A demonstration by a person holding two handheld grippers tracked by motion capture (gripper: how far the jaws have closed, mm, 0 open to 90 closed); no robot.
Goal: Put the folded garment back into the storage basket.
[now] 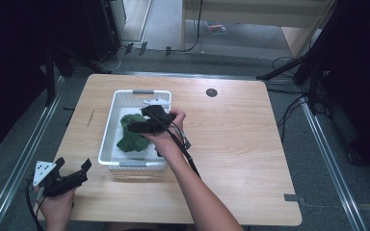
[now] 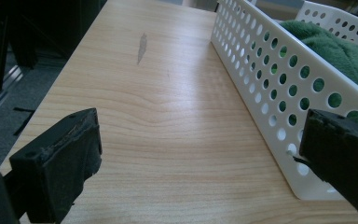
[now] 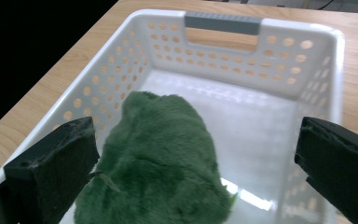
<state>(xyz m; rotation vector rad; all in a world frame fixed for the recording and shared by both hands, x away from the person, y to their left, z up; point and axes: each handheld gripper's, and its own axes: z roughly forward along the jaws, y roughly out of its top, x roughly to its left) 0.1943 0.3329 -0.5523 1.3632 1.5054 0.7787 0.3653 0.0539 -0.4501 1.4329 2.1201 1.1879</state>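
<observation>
While both tongs gape empty | right tongs (image 3: 191,154) over green cloth (image 3: 158,158) in basket (image 3: 261,70) | risk: jaw snagging basket wall | left tongs (image 2: 200,154) idle on worktop (image 2: 168,116)

Wooden table (image 1: 231,144) — white basket (image 1: 107,130) resting on it.

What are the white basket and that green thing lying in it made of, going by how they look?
The white basket looks like moulded plastic: smooth, slightly glossy walls punched with even round holes, plus a grey handle bar. The green thing seems to be plush or fleece fabric: a fuzzy, matt pile with soft folds. Whether it is a towel or a toy is unclear.
</observation>
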